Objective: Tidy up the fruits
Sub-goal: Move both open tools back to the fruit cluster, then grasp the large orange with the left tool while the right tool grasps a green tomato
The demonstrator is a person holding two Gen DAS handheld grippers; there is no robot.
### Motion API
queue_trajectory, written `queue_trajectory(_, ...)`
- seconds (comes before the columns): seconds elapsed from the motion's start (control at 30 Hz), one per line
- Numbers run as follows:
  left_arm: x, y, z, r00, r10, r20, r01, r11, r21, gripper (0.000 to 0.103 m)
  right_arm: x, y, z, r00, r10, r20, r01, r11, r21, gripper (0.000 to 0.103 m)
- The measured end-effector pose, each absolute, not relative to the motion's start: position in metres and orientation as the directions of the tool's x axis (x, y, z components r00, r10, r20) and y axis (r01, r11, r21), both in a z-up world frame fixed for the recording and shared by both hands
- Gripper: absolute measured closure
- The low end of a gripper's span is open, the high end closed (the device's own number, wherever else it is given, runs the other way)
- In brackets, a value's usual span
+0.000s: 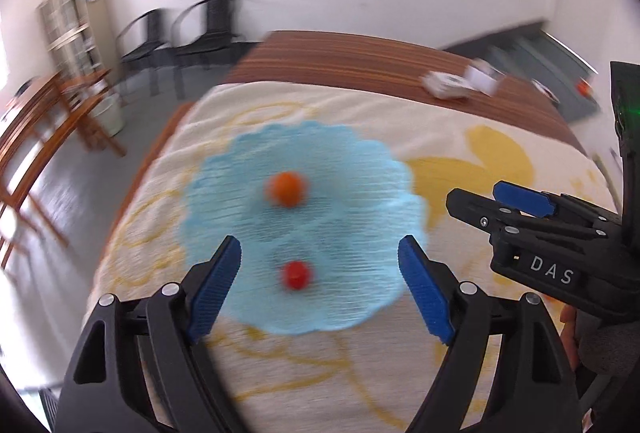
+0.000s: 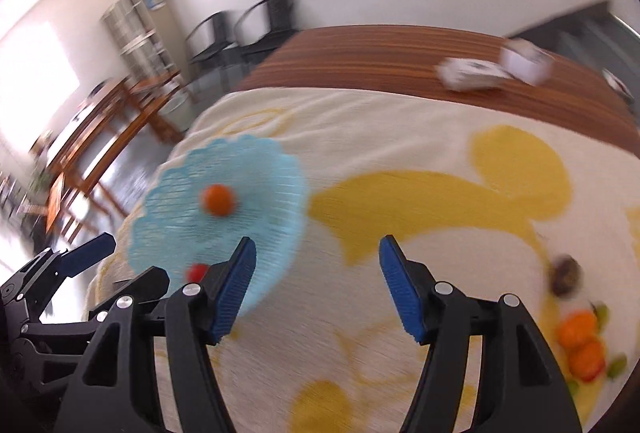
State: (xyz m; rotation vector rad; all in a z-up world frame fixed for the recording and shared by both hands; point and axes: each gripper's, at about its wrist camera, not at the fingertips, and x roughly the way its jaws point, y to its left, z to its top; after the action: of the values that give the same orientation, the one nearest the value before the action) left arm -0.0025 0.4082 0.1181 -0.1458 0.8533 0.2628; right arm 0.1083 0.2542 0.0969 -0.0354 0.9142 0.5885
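Both views are smeared by motion blur, so edges and small details are soft. The left hand-held gripper [image 1: 320, 285] hangs over a pale blue scalloped plate [image 1: 352, 169] with its blue pads spread wide and nothing between them. On the plate lie an orange fruit [image 1: 286, 187] toward the far side and a small red fruit [image 1: 297, 274] nearer the camera; the two are apart. In the right wrist view the red one is half hidden behind the gripper's left pad [image 2: 235, 289]. The plate sits on a cream cloth [image 1: 280, 365] with yellow shapes, spread over a striped wooden worktop [image 1: 360, 61]. The right hand-held gripper [image 2: 318, 287] is also spread and empty, above bare cloth just beside the plate; from the left wrist view only its side shows, and one blue pad [image 1: 524, 198]. At the lower right edge of the right wrist view a cluster of fruit [image 2: 580, 345] lies on the cloth, well apart from the plate: two orange pieces touching, some green bits, and a dark round piece [image 2: 565, 273] further up, all too blurred and cut off by the lens rim to name. White items [image 2: 472, 73] at the far end of the worktop cannot be made out.
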Motion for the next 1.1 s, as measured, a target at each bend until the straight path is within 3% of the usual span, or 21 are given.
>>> queue_trajectory(0.47,0.046,0.258,0.091,0.565,-0.1,-0.819,0.133,0.991,-0.029,0.021,0.078,0.054,0.061,0.555,0.208,-0.806,-0.05,0.975,0.217,0.039)
queue_trajectory(0.87,0.056,0.173,0.057,0.458,-0.21,-0.864,0.364,0.931,-0.033,0.021,0.044,-0.034,0.033,0.515,0.147,-0.844,0.157,0.952,0.262,0.039)
queue_trajectory(1.1,0.068,0.158,0.038,0.393,-0.25,-0.885,0.413,0.908,-0.074,0.036,0.042,-0.047,0.033,0.517,0.134,-0.846,0.181,0.948,0.261,0.039)
